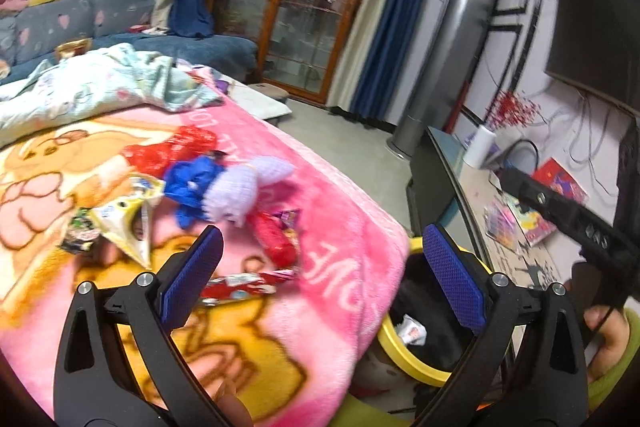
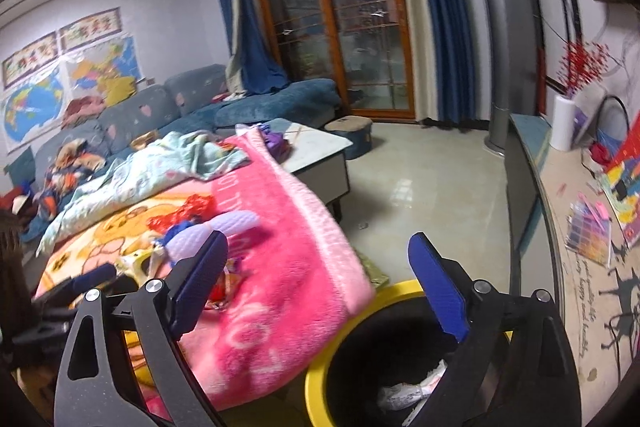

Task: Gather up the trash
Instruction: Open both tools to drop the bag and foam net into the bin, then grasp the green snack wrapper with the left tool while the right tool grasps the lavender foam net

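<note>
Both hand-held grippers, left (image 1: 322,273) and right (image 2: 318,285), gape empty (wrappers (image 1: 240,285) near the blanket's (image 1: 352,267) edge could miss the yellow-rimmed bin (image 1: 394,343)).

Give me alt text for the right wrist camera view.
The open, empty right gripper hovers over a yellow-rimmed trash bin beside a pink blanket strewn with wrappers. Sofa and glass doors stand behind.

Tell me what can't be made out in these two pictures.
- Bin contents: right wrist view, dark inside, the right gripper covers part; only white scraps show.
- Wrappers on the blanket: left wrist view, print blurred.
- Silver-red wrapper: left wrist view, partly behind the left gripper's finger.
- Bin base: both views, cut off by the bottom edge.
</note>
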A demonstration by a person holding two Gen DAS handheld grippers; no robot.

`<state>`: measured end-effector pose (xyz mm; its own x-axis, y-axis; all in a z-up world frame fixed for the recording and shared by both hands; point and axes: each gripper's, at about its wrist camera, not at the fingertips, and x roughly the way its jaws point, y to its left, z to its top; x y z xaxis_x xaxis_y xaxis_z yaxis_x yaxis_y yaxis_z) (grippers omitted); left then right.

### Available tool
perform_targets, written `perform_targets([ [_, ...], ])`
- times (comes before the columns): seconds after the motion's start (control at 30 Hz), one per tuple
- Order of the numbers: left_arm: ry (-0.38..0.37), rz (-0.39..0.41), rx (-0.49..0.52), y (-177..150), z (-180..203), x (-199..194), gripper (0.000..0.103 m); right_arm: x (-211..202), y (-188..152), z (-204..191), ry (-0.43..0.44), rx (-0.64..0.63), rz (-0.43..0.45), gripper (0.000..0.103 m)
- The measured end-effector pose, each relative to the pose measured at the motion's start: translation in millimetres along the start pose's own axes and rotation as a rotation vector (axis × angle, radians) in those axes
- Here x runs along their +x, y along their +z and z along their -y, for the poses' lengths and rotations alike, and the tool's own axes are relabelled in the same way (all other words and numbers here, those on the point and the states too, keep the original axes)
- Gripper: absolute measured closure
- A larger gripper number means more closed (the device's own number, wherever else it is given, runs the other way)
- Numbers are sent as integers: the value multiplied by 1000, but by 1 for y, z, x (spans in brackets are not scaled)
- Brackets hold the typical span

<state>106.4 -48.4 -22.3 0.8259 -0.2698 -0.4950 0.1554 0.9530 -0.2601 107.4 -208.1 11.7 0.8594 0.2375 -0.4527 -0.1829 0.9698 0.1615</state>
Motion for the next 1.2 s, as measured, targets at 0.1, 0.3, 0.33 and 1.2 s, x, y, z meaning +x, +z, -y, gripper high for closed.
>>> perform_targets([
  [0.1,42,19,-15,2,-13,-6,11,4,1,-15,28,-40,-4,13],
  [0.3,108,54,-53,9,-36,-17,11,12,-1,-50,87,-109,-17,12],
  [0.33,118,61,-61,10,-40,-20,11,12,-3,-54,97,-122,-18,12],
  [1.2,319,42,-335,-3,-181,-34,12,133,-29,-171,155,-366,-199,10],
])
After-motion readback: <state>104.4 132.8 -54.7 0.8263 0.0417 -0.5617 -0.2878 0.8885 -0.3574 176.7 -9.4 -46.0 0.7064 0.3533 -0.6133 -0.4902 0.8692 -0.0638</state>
